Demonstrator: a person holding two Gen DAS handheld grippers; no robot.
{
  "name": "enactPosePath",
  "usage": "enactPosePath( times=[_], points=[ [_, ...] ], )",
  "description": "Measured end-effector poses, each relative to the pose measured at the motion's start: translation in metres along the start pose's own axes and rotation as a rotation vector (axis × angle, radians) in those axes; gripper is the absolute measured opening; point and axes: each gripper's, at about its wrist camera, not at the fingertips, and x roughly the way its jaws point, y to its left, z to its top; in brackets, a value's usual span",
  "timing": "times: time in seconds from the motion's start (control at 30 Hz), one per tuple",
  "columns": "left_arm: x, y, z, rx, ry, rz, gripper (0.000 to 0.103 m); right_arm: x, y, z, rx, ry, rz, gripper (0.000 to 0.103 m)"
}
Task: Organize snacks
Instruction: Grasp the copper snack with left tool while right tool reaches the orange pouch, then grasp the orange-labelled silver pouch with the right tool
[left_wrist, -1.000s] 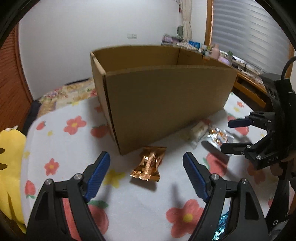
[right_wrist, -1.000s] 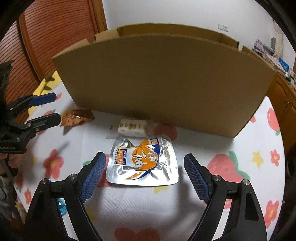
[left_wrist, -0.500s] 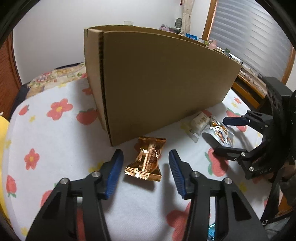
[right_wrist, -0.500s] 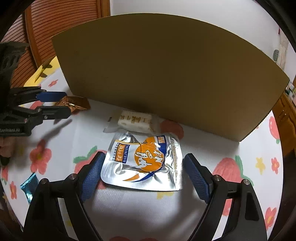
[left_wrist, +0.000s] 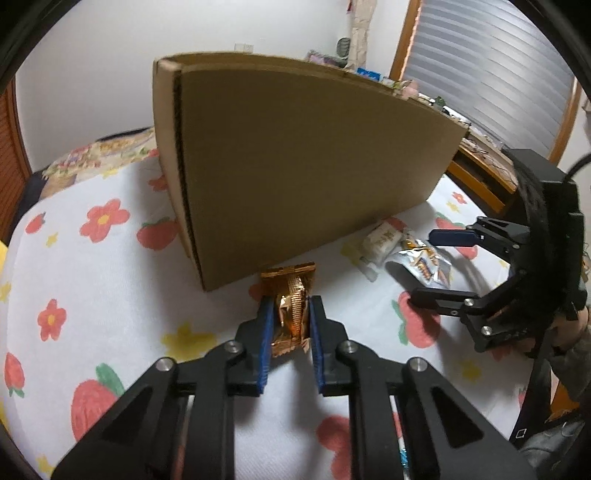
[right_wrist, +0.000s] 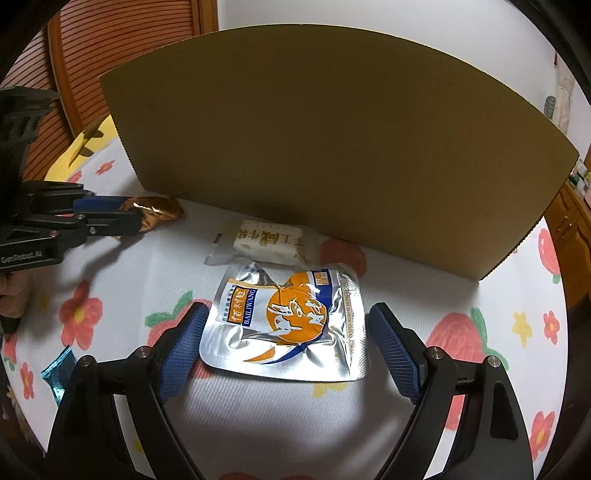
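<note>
A gold-foil snack (left_wrist: 291, 275) lies on the flowered cloth at the near corner of a tall cardboard box (left_wrist: 314, 166). My left gripper (left_wrist: 291, 306) is closing on it, and both blue pads press its sides. In the right wrist view the same gold snack (right_wrist: 159, 210) sticks out past the left gripper (right_wrist: 133, 214). A silver and orange pouch (right_wrist: 288, 325) lies flat between the spread fingers of my right gripper (right_wrist: 286, 314), which is open and clear of it. A white wrapped bar (right_wrist: 269, 240) rests just behind the pouch, against the box wall (right_wrist: 332, 147).
A blue wrapper (right_wrist: 59, 373) lies at the table's near left edge. A wooden louvred door (right_wrist: 92, 74) and a yellow cushion (right_wrist: 85, 147) stand to the left. A window with blinds (left_wrist: 498, 74) and a cluttered wooden shelf (left_wrist: 480, 162) are on the right.
The left gripper came in lower around the gold snack, and its jaws went from wide open to pinching it. The right gripper dropped slightly closer to the silver pouch and stayed open.
</note>
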Motion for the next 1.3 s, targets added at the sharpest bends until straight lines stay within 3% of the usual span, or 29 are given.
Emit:
enactPosePath(
  times=[0.6, 0.67, 0.9, 1.03, 1.2, 1.3],
  points=[
    [-0.014, -0.003, -0.003, 0.032, -0.055, -0.035, 0.015, -0.014, 0.005, -0.001, -0.016, 0.022, 0.034, 0.081],
    [-0.015, -0.003, -0.003, 0.033, -0.057, -0.039, 0.015, -0.017, 0.004, -0.001, -0.017, 0.017, 0.044, 0.059],
    [-0.015, -0.004, -0.003, 0.03, -0.058, -0.042, 0.015, -0.023, 0.006, -0.002, -0.056, 0.003, -0.001, 0.05],
    [-0.015, -0.005, -0.003, 0.032, -0.058, -0.04, 0.015, -0.029, 0.008, 0.0, -0.071, -0.019, -0.032, 0.029],
    [-0.016, -0.006, -0.004, 0.036, -0.062, -0.036, 0.015, -0.034, 0.005, 0.004, -0.076, -0.036, -0.056, 0.013],
    [-0.017, -0.006, -0.005, 0.039, -0.063, -0.036, 0.015, -0.041, 0.007, 0.006, -0.099, -0.05, -0.088, 0.01]
  ],
)
